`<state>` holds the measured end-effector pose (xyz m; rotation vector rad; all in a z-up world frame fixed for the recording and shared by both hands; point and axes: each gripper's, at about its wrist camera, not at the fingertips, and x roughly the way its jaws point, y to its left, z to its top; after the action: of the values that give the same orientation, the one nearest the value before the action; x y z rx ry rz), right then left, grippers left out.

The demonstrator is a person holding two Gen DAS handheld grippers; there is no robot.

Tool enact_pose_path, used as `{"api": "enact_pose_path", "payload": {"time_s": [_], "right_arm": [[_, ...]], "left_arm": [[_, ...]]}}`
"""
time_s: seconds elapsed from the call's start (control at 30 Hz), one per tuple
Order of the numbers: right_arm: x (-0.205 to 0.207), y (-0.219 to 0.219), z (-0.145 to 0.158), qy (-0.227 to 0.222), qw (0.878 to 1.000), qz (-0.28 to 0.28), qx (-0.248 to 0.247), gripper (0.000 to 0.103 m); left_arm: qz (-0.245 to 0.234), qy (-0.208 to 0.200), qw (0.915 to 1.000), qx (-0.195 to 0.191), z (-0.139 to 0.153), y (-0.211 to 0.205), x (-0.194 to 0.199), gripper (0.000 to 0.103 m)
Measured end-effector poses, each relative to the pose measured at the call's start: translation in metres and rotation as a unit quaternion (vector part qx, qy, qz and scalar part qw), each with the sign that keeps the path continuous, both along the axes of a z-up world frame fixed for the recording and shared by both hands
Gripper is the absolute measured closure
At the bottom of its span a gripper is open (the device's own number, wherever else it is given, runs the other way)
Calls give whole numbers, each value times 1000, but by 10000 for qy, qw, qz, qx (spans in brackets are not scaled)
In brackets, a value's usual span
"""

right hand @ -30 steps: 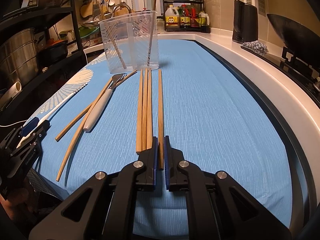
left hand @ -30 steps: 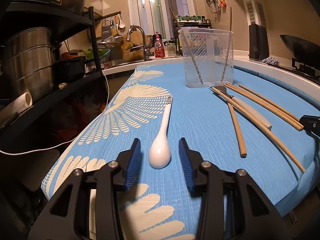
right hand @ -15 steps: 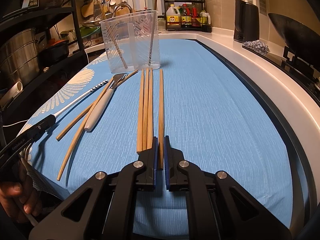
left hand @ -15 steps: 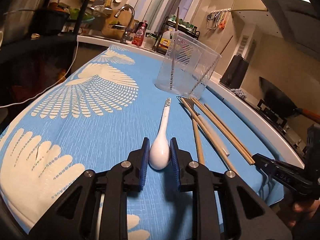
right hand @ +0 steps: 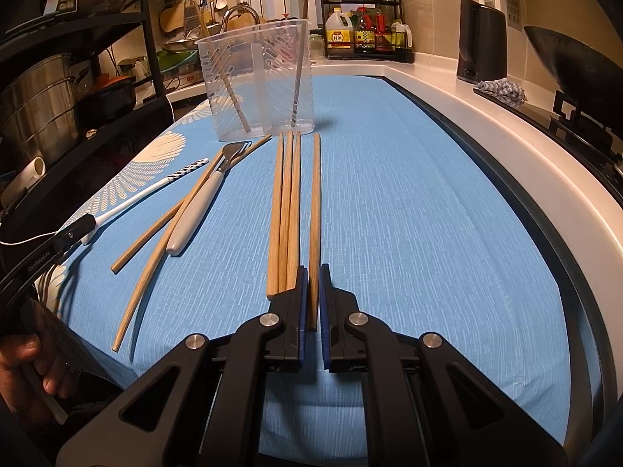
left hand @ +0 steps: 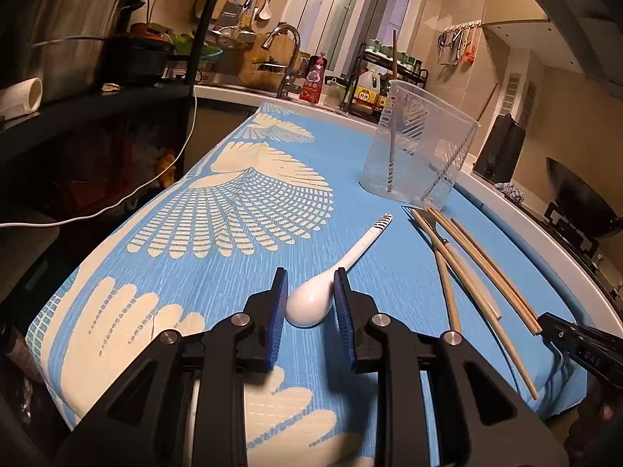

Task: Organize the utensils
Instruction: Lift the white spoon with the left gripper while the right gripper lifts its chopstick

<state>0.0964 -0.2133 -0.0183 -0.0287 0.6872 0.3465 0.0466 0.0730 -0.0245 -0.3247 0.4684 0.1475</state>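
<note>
The left gripper [left hand: 309, 303] clamps the bowl of a white ceramic spoon [left hand: 311, 305]; its jaws have just been closing on it. The spoon's long axis runs toward 1 o'clock, its black-striped handle tip nearing the clear plastic container [left hand: 418, 155]. On the blue cloth [right hand: 409, 194], the right gripper [right hand: 313, 292] sits narrow, pinching 1 wooden chopstick [right hand: 314, 214] pointing to 12 o'clock. The left gripper's side reads "GenRobot.AI".

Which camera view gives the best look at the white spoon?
The left wrist view: the white spoon lies whole on the blue cloth, its bowl between the pads of the left gripper. The right wrist view shows only its handle, far to the left, with the bowl hidden behind that gripper.
</note>
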Motion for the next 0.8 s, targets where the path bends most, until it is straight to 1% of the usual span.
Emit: {"api": "enact_pose_path", "payload": {"time_s": [0.07,0.13,0.27,0.3,0.43,0.53,0.57,0.63,0.8], "right_arm": [[0,1,0,3,10000,7,-1,96],[0,1,0,-1,10000,9,-2,96],[0,3,0,-12,10000,7,-7,96],[0,2,0,-11,10000,5,-7,96],[-2,2,0,-15,10000,14,38,98],[-4,0,0,-80,9999,-86,56,98],[-4,0,-1,-97,9999,-88,38,97],[-4,2,0,-136,9999,-76,-66,97],[-3,2,0,-139,9999,-39,-75,96]], "left_arm": [[-116,62,9996,248,0,-7,3,77],[-180,72,9983,551,-2,-16,2,70],[-239,161,9924,1193,-4,-36,2,71],[-262,169,9918,1237,-3,-38,1,79],[-360,106,9916,1234,-1,-44,-6,80],[-370,63,9899,1370,-3,-50,-10,79],[-378,62,9898,1374,-4,-51,-8,78],[-416,40,9906,1302,-4,-50,-7,72],[-406,-54,9909,1284,-8,-50,-4,71]]}}
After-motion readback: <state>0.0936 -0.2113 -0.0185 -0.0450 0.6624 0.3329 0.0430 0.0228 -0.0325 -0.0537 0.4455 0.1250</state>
